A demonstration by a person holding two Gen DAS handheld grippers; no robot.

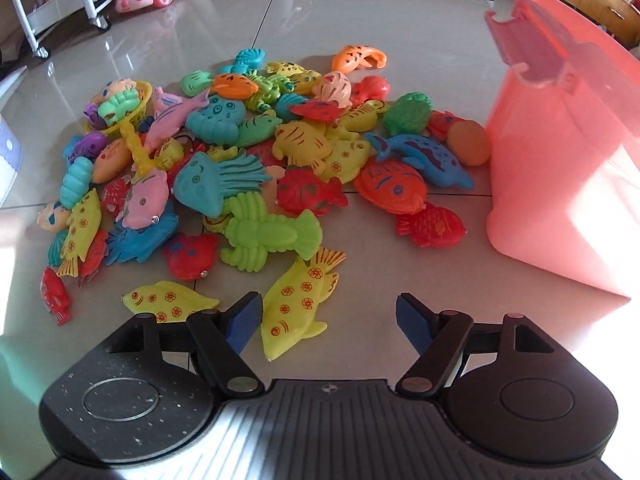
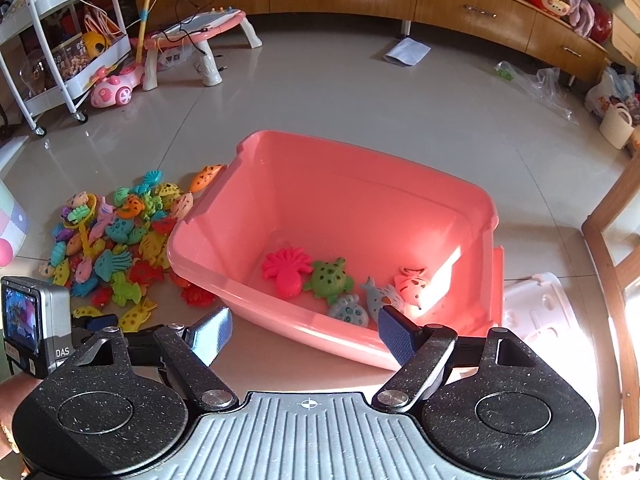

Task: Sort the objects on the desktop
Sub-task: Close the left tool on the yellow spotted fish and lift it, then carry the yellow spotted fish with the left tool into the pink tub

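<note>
Your left gripper [image 1: 329, 320] hangs low over the tiled floor [image 1: 360, 24] with its blue-padded fingers [image 1: 242, 322] spread wide and nothing between them. A yellow toy fish [image 1: 294, 304] dotted with orange flowers lies on the floor just beside the left finger, partly in the gap but not gripped. The landmark here is the pink plastic tub [image 2: 360, 200], which stands on the floor to the right of your left gripper. To the left of the tub spreads a loose pile of toy sea animals [image 1: 224, 160]: a green lobster [image 1: 264, 236] sits on the near edge of the pile, a teal jellyfish [image 1: 216, 180] just behind it, a blue dolphin [image 1: 424, 156] and an orange fish [image 1: 390, 192] close against the tub's wall, and a red fish [image 1: 432, 226] nearly touching it. A small yellow net [image 1: 128, 108] sits at the far left of the pile, well apart from the tub. Your right gripper [image 2: 306, 334] hovers at the tub's near rim, fingers [image 2: 212, 334] also wide apart and empty. Inside the tub, on its floor, lie a pink octopus [image 2: 286, 270], a green turtle [image 2: 330, 280] touching it, a pale blue crab [image 2: 348, 312], a grey dolphin [image 2: 380, 294] and an orange striped fish [image 2: 412, 282] in a patch of sunlight.
</note>
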